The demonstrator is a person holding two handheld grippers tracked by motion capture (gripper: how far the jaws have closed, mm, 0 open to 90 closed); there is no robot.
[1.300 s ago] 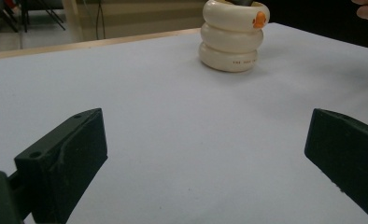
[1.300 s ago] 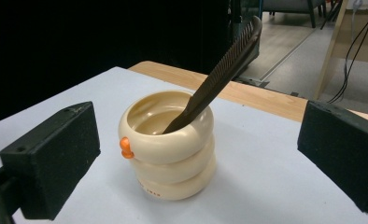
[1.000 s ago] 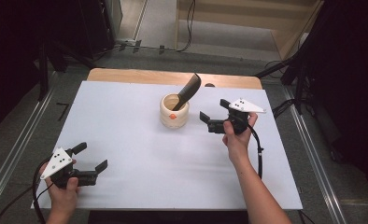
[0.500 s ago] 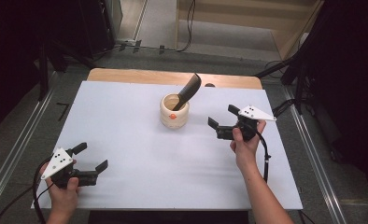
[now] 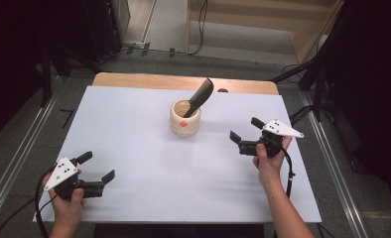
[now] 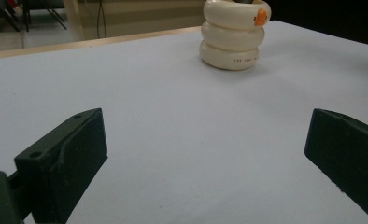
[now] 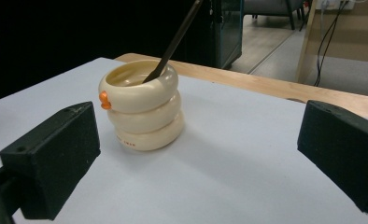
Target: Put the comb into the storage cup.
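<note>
A cream ringed cup stands upright near the far middle of the white counter, with a dark flat tool leaning out of it. The right gripper, jaws wide apart and holding nothing, sits to the right of the cup, near but not touching, aimed at it. The left gripper, also spread and unloaded, rests well apart, nearer the person. This looks like the approach; next, the right gripper likely must close in on the tool or cup.

The dark tool's top and the cup's rim are cut off.
</note>
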